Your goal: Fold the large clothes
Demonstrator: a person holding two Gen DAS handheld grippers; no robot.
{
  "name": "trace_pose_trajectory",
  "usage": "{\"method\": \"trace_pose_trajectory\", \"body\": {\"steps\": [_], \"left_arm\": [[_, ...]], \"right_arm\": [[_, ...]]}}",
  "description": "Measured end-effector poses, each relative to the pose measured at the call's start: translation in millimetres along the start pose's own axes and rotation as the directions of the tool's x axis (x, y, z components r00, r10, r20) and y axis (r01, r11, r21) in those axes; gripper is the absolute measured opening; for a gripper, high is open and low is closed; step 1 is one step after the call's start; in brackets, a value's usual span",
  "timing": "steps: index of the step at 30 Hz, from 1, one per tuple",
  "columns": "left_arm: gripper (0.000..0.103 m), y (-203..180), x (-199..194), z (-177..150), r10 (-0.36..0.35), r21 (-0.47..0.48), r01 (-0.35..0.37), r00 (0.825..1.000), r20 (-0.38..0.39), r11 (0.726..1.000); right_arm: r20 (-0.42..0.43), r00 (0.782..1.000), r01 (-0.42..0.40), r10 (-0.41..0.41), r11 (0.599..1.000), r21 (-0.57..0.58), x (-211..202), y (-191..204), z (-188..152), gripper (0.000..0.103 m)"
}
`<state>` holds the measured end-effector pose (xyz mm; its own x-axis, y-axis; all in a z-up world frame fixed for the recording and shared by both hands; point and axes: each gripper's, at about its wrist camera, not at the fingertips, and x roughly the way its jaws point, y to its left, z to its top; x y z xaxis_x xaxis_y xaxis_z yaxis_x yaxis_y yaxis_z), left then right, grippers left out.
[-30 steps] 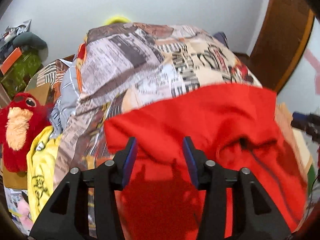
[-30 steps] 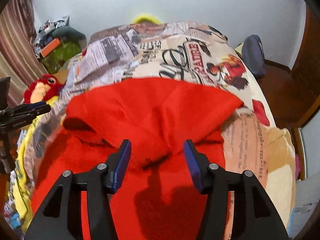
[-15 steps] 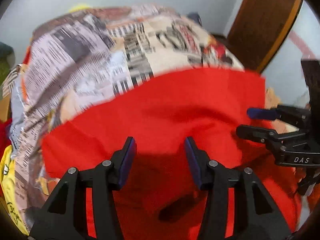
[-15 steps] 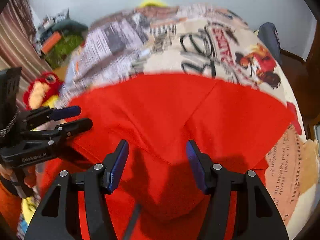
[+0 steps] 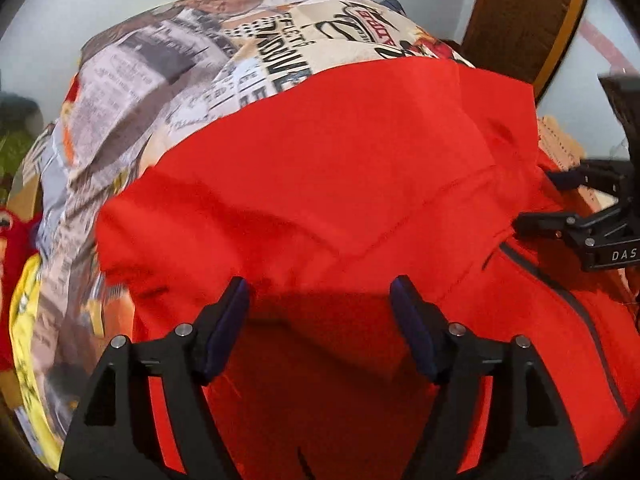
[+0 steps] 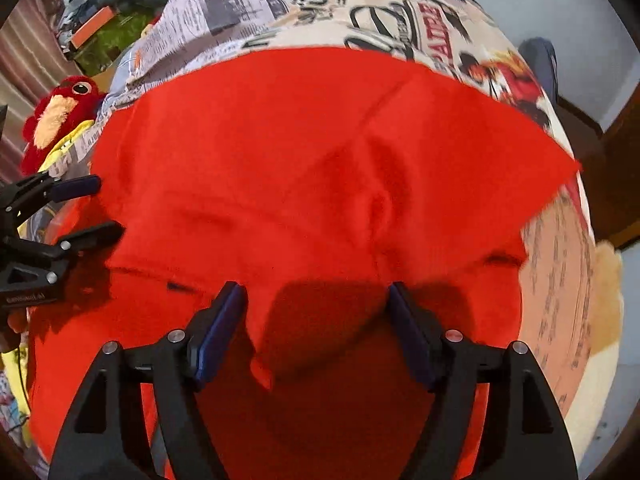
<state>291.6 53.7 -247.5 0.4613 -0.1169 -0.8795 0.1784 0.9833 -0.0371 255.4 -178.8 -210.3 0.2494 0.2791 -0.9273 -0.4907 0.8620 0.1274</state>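
A large red garment [image 5: 320, 168] lies spread on a bed with a newspaper-print cover [image 5: 168, 68]; it also fills the right wrist view [image 6: 304, 160]. A dark zipper line [image 5: 560, 292] runs down its right part. My left gripper [image 5: 320, 316] is open, low over the garment's near left part, holding nothing. My right gripper [image 6: 316, 320] is open over a folded flap of the near right part, holding nothing. Each gripper shows in the other's view: the right one at the far right [image 5: 560, 204], the left one at the far left [image 6: 80, 208].
A red plush bird [image 6: 60, 116] and yellow cloth [image 5: 24, 320] lie at the bed's left side. Cluttered items [image 6: 104, 24] sit at the back left. A wooden door [image 5: 520, 20] stands at the right. The bed cover [image 6: 560, 280] drops off at the right.
Both grippers have moved forward and lower over the red garment and now stand nearer each other. The garment's far edge lies flatter and wider on the bed. Both stayed open.
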Motion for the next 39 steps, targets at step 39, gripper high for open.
{"method": "trace_pose_trajectory", "body": {"steps": [39], "left_arm": [[0.074, 85, -85, -164, -0.099, -0.401, 0.052, 0.99, -0.098, 0.915]], "right_arm": [[0.081, 0.982, 0.148, -0.17, 0.962, 0.232, -96, -53, -115, 0.071]]}}
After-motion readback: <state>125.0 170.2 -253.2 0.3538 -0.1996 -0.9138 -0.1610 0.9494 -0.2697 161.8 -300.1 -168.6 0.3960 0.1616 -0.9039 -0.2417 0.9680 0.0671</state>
